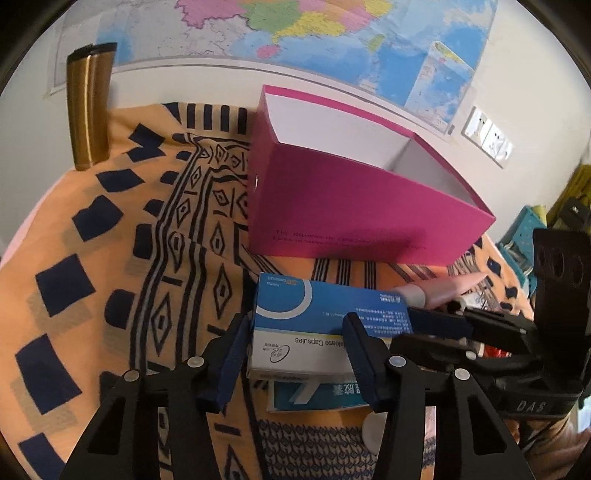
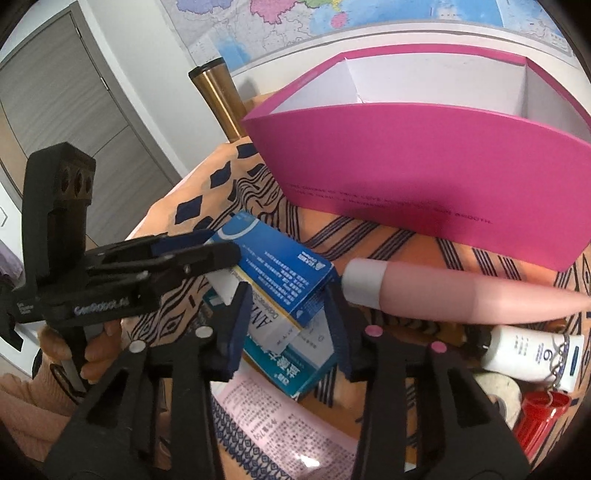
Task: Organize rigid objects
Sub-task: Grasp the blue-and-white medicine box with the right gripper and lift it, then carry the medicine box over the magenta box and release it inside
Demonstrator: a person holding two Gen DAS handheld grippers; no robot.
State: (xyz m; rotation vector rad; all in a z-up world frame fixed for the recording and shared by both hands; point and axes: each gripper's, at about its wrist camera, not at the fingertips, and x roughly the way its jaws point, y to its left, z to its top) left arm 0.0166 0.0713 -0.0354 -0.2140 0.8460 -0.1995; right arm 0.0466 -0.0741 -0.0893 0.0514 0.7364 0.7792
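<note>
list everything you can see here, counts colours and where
storage box: 1, magenta, white inside, open, back of table
medicine box: 1, blue and white, in front of storage box, on teal box
teal box: 1, teal, under medicine box
tube: 1, pink, white cap, lying right of the boxes
bottle: 1, white, lying front right
red item: 1, red, front right, unclear what
tumbler: 1, gold, black lid, back left
leaflet: 1, pink, front
cloth: 1, orange, dark pattern, covers table
map: 1, multicoloured, wall
left tool: 1, black, blue pads, astride medicine box
right tool: 1, same, astride the stacked boxes
hand: 1, holding left tool
</note>
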